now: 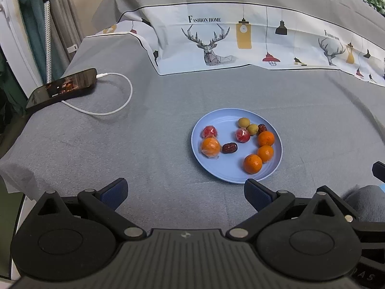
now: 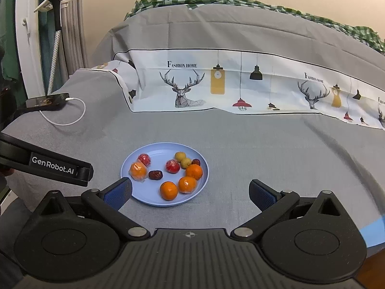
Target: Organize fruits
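Hovering wide open and empty, both the left tongs (image 1: 185,193) and right tongs (image 2: 191,193) face the blue plate (image 1: 217,171) of oranges (image 1: 252,163) and what look like dates (image 1: 229,147).

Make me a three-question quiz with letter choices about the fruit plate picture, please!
1. Where is the phone? A) on the plate B) at the cloth's far left edge C) between the fingers
2. How many oranges lie on the blue plate? A) two B) four C) six
3. How are the left gripper fingers? A) open, empty B) shut on a date C) holding the plate

Answers: 1 B, it lies far left with its white cable plugged in. 2 B, four orange fruits show. 3 A, the fingers stand wide apart with nothing between.
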The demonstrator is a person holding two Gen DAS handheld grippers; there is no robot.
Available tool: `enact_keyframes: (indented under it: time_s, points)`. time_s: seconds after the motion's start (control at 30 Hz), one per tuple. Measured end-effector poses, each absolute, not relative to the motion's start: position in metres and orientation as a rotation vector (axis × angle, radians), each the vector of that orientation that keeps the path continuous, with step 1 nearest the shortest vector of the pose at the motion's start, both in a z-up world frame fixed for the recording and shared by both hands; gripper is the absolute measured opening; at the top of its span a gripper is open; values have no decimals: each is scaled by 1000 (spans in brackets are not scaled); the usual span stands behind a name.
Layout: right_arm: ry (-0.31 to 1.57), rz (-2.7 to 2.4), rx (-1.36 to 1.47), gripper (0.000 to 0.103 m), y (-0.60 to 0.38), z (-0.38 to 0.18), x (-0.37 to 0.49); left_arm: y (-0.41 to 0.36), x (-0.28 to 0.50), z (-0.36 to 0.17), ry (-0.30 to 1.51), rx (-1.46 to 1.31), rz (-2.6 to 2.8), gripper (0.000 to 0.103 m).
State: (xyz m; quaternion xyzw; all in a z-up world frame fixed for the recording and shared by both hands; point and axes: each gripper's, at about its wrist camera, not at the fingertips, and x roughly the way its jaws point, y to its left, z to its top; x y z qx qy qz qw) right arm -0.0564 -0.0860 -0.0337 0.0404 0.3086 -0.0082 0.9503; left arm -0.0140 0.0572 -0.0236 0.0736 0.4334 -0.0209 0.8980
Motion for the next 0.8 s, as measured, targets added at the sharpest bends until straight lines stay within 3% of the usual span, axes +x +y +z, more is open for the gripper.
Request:
enact_keyframes:
  time_s: [0.8]
  points:
    - [624,-13,78,102,-87,-33,-56,56,-15,-22,889,169,-47,103]
